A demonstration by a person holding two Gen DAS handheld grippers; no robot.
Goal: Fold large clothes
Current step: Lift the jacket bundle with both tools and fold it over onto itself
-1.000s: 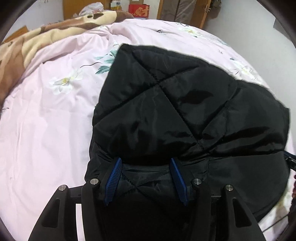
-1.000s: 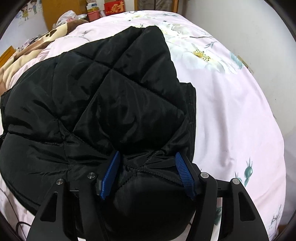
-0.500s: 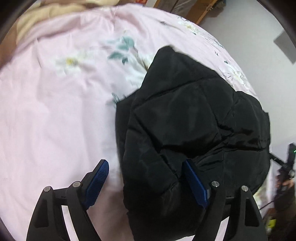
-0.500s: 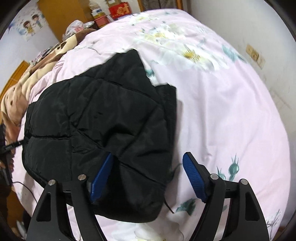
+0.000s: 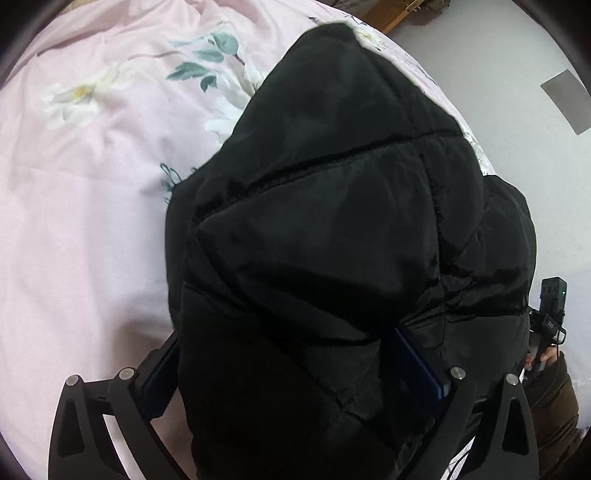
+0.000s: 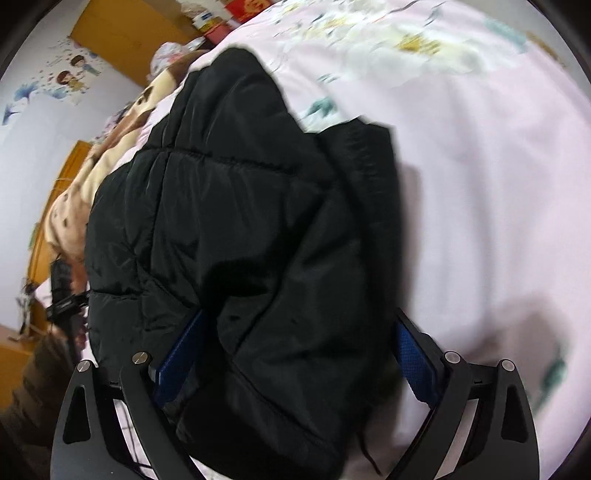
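Observation:
A black quilted padded jacket (image 5: 332, 221) lies folded in a thick bundle on a pink flowered bedsheet (image 5: 81, 206). My left gripper (image 5: 295, 365) is wide open, its blue pads either side of the bundle's left end. The jacket fills the gap between them. In the right wrist view the same jacket (image 6: 240, 229) fills the middle. My right gripper (image 6: 299, 354) is also wide open and straddles the bundle's right end. The view is blurred.
A brown and cream blanket (image 6: 92, 177) lies on the bed beyond the jacket. Orange wooden furniture (image 6: 122, 33) and a white wall stand behind. The other hand-held gripper and a brown sleeve (image 5: 550, 398) show at the right edge of the left wrist view.
Both grippers have opened and let go of the jacket. They swung out to the two ends of the bundle and now have closed in on it, jaws wide around it.

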